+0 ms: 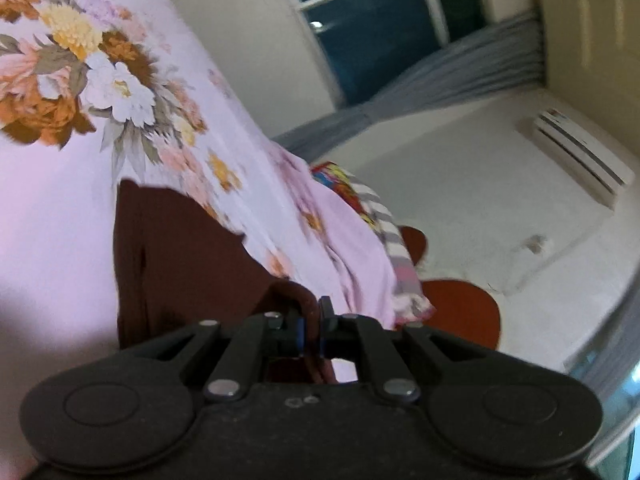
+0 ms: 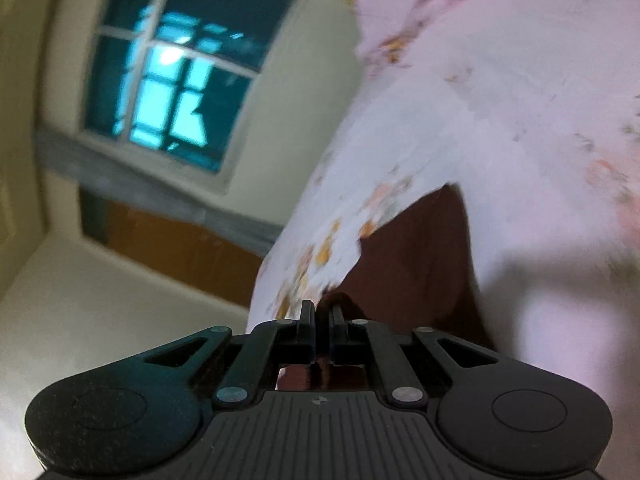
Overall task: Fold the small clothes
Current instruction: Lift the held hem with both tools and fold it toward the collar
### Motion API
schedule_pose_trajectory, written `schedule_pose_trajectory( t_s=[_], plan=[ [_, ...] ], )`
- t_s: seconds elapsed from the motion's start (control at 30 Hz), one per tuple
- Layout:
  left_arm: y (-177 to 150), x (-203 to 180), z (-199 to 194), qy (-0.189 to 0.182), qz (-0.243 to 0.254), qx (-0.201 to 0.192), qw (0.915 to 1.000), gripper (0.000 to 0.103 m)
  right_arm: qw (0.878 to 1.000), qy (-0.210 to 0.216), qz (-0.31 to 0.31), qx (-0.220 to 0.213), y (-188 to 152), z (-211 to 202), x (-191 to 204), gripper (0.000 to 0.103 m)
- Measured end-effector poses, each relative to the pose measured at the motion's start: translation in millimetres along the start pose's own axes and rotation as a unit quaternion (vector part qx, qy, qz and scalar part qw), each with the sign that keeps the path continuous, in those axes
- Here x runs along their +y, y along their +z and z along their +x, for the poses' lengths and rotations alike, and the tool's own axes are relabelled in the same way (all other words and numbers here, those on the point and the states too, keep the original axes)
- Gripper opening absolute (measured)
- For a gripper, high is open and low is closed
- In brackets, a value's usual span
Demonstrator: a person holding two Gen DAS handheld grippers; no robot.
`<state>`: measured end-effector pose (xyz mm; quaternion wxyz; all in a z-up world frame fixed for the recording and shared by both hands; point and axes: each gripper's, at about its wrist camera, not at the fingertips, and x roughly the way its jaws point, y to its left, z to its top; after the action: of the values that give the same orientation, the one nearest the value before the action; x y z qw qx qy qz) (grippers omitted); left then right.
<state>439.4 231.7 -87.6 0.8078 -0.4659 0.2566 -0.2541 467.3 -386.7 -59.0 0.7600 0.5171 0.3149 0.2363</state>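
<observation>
We are seeing the dark brown garment (image 1: 172,248) only partly, its lower part lying hidden behind the left gripper (image 1: 311,322); the floral sheet (image 2: 500,112) is smearing into blur; the striped cloth (image 1: 384,220) is showing only an edge.

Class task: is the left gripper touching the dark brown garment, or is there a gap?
Touching. The left wrist view shows the left gripper shut on a fold of the dark brown garment, cloth pinched between its fingers.
</observation>
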Motion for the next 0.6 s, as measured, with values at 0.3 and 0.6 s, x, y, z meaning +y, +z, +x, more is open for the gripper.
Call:
schedule_pose_trajectory(
  t_s=[0.3, 0.6],
  plan=[
    [32, 73, 81, 0.083, -0.046, 0.015, 0.9954, 0.005, 0.996, -0.062, 0.064, 0.013, 54, 94, -78, 0.006],
    [22, 79, 70, 0.035, -0.052, 0.047, 0.9969, 0.034, 0.997, -0.010, 0.064, 0.042, 51, 74, -100, 0.015]
  ],
)
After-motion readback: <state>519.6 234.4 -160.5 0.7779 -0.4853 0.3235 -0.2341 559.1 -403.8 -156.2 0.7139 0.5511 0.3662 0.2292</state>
